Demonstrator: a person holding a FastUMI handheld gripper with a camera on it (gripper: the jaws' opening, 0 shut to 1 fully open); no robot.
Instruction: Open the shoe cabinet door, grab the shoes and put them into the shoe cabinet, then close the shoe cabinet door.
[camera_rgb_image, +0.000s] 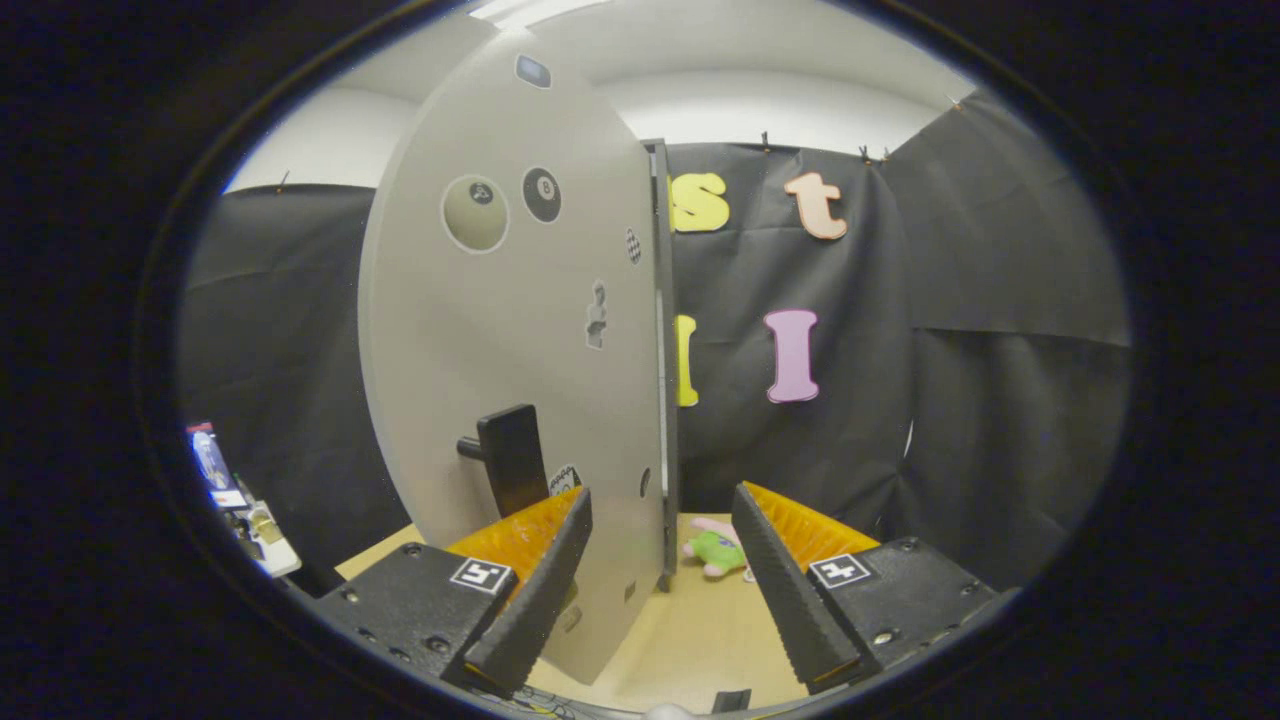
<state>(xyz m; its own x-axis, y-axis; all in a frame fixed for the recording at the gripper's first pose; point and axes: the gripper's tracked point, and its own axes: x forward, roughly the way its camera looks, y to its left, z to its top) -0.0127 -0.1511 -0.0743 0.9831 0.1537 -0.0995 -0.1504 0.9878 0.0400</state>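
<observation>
The grey shoe cabinet door (500, 330) stands swung out, seen close and nearly edge-on, with stickers on its face. Its dark handle (510, 458) juts from the lower part of the door, just above and ahead of my left finger (535, 590). My gripper (665, 530) is open; the door's free edge (662, 400) runs down between the two fingers, touching neither. A small green and pink plush shoe (718, 550) lies on the tan tabletop (690, 640) beyond the fingers, just right of the door's edge.
Black cloth walls close the booth behind and to the right. A small stand with cards and a white object (240, 505) sits at the left, past the table's edge. A dark object (732, 700) lies on the table near me.
</observation>
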